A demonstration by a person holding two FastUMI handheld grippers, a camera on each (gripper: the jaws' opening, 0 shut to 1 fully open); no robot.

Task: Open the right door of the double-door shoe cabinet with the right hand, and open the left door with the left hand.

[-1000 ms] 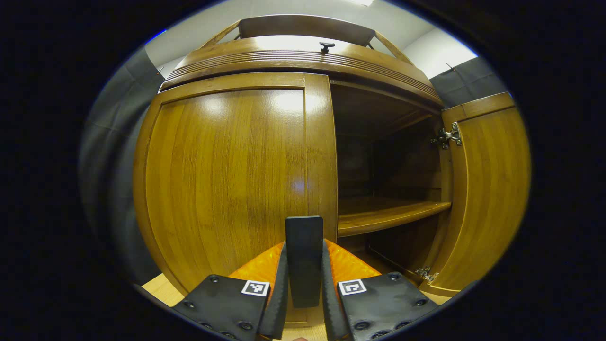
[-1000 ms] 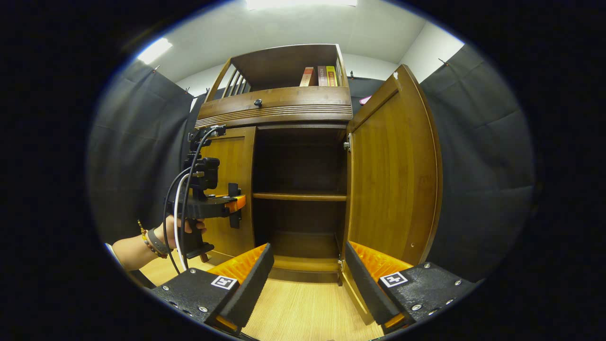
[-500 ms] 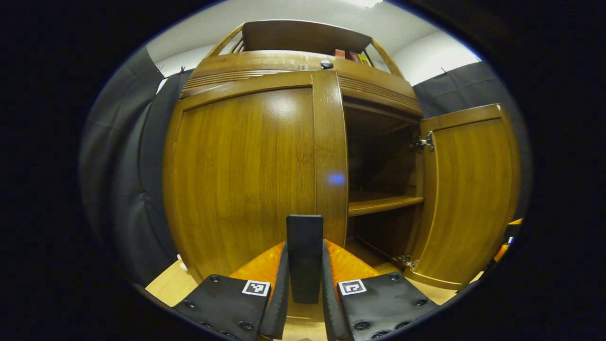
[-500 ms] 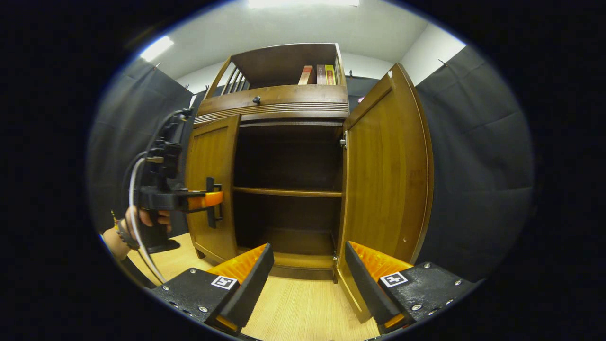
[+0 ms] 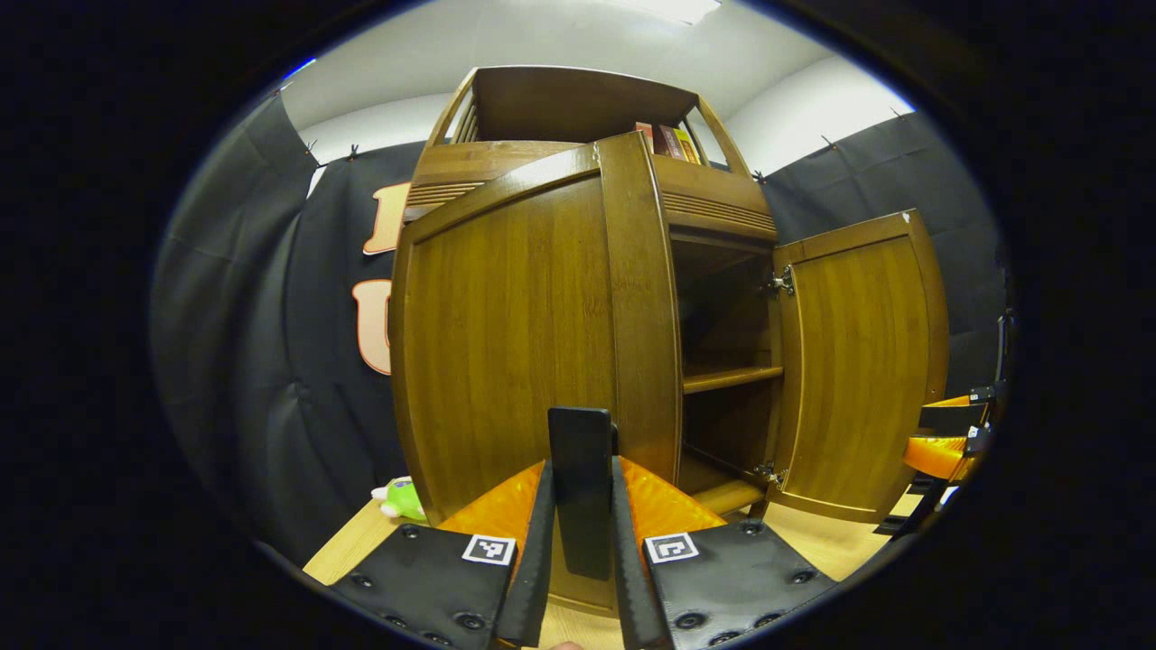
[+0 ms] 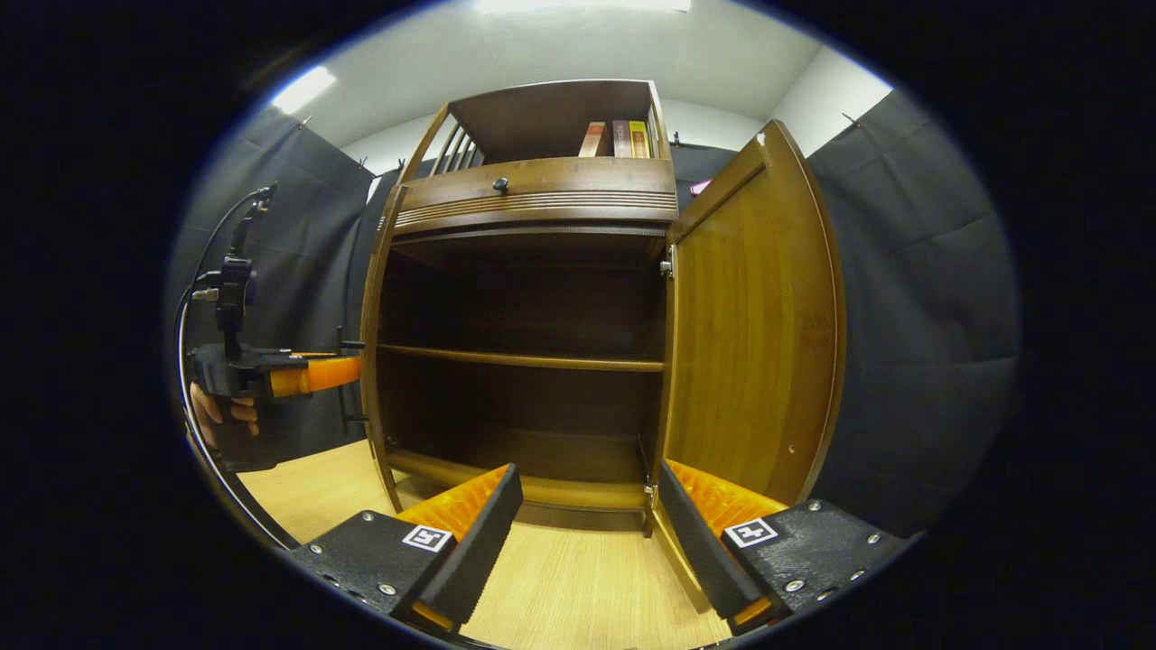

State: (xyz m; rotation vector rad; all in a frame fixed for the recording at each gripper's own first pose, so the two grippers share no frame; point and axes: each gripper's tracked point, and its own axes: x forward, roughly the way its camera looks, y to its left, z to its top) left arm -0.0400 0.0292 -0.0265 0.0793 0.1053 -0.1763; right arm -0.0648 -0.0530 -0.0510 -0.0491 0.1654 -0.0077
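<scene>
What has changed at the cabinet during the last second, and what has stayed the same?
The left door has swung outward, from nearly closed to wide open, drawn by the left gripper, which stays shut on the black handle. In the right gripper view the whole interior and its shelf now show. Unchanged: the right door stands open, the right gripper hangs open and empty, and the books remain on top.

left door [image 5: 515, 343] swung wide open since a second ago, left hand-held gripper [image 5: 582, 542] pulled back with its handle [image 5: 582, 487]
</scene>
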